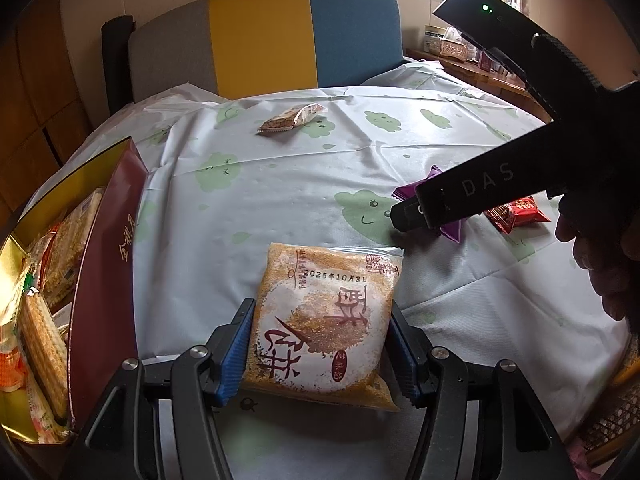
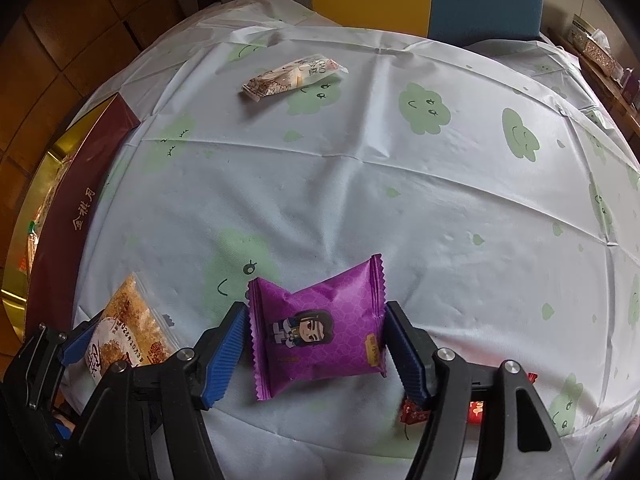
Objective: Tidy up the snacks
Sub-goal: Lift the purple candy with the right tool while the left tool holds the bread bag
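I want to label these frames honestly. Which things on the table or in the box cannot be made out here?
- Red snack packet: right wrist view, mostly hidden behind the right gripper; print unreadable.
- Contents of the maroon box: left wrist view, cut off by the left edge, so they cannot be counted.
- Purple packet: left wrist view, mostly covered by the right gripper.
- Far snack bar: too small to read.
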`<state>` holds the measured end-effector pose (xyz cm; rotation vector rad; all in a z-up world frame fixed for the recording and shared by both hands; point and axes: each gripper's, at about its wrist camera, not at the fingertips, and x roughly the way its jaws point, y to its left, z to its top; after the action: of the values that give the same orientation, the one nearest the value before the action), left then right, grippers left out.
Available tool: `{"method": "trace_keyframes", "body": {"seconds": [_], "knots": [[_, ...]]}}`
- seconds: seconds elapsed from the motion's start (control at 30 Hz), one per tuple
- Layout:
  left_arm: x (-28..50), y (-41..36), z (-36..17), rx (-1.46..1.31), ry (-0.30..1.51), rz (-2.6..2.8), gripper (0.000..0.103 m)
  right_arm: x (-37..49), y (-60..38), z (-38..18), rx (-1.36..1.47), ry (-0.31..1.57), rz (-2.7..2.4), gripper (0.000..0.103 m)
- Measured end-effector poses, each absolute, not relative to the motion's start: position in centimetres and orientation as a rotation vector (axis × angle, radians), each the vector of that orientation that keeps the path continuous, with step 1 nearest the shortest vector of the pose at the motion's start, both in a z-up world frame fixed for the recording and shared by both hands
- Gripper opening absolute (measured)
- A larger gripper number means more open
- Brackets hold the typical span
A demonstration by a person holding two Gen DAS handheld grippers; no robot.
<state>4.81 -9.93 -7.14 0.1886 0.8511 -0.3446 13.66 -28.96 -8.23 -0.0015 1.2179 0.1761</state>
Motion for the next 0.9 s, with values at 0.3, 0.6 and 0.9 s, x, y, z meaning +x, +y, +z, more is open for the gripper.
{"method": "trace_keyframes", "body": {"seconds": [0.3,0.6,0.9], "knots": [[5.1,-9.6,-7.1,0.162,0.859,-0.351,0.062,14.3,-31.3,-6.6,0.139,1.172,0.130,0.069],[5.2,-9.6,-7.1,0.154,0.860,-0.355,0.062,14.1,-33.6,-5.5,0.291,1.139,0.132,0.071],[5.1,-9.5,-7.1,0.151,0.854,-0.356,0.062,14.2,-31.1,-7.7,0.094,1.283,0.151,0.070]]}}
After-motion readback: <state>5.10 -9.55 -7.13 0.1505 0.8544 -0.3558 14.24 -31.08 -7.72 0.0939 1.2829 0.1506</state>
